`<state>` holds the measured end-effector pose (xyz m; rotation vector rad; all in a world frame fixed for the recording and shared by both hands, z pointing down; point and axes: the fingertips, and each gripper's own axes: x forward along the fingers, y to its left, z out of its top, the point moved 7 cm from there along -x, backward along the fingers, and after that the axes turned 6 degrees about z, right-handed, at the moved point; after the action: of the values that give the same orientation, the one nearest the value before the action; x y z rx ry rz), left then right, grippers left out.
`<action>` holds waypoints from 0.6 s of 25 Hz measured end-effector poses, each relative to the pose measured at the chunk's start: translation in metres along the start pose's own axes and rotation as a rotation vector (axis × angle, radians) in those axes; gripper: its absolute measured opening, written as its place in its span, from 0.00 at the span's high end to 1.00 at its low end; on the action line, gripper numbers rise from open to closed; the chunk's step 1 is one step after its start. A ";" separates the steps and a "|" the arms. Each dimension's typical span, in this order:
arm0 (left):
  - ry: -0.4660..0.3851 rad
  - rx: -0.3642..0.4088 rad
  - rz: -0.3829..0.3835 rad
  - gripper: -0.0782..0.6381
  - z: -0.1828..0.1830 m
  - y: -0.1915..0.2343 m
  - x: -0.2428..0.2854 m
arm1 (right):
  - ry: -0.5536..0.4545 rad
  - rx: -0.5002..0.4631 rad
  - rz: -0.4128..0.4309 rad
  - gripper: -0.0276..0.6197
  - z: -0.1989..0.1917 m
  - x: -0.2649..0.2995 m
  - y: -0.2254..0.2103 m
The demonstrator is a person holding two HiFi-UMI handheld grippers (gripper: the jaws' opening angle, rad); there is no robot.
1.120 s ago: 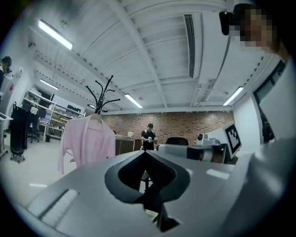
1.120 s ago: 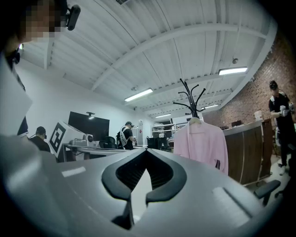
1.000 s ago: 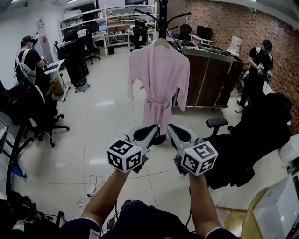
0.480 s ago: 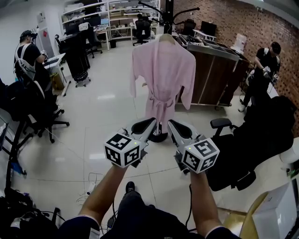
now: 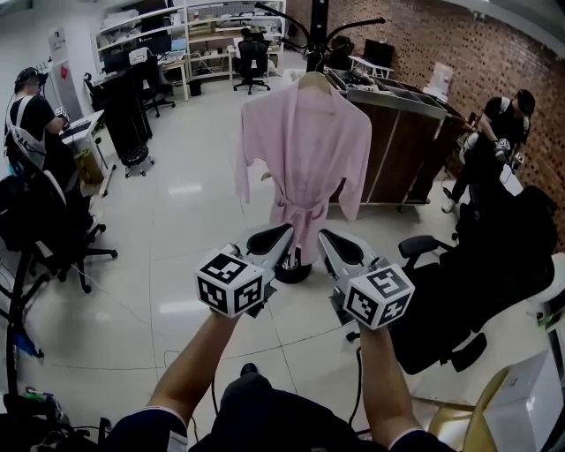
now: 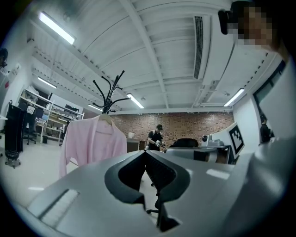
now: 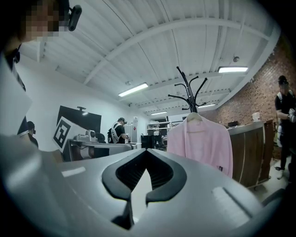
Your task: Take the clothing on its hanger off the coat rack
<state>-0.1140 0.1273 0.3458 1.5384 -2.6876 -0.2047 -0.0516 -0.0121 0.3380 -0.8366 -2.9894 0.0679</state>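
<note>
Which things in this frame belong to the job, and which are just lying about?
Job: robe, hanger, coat rack, left gripper and right gripper, both shut and empty.

Lying about: counter, black chair, shelves, a person at the left, a person at the right.

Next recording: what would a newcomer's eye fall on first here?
A pale pink bathrobe hangs on a pale hanger from the black coat rack, centre of the head view. In the foreground the left gripper and right gripper, both shut and empty, point toward it, well short.
</note>
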 end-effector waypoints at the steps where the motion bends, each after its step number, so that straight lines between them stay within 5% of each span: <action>1: 0.001 0.002 -0.008 0.87 0.002 0.010 0.003 | 0.000 0.000 -0.009 0.95 0.001 0.008 -0.002; 15: 0.063 0.021 -0.137 0.87 0.010 0.098 0.036 | -0.025 0.008 -0.125 0.95 0.013 0.101 -0.023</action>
<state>-0.2176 0.1462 0.3481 1.7065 -2.5473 -0.1302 -0.1503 0.0197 0.3287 -0.6507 -3.0543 0.0864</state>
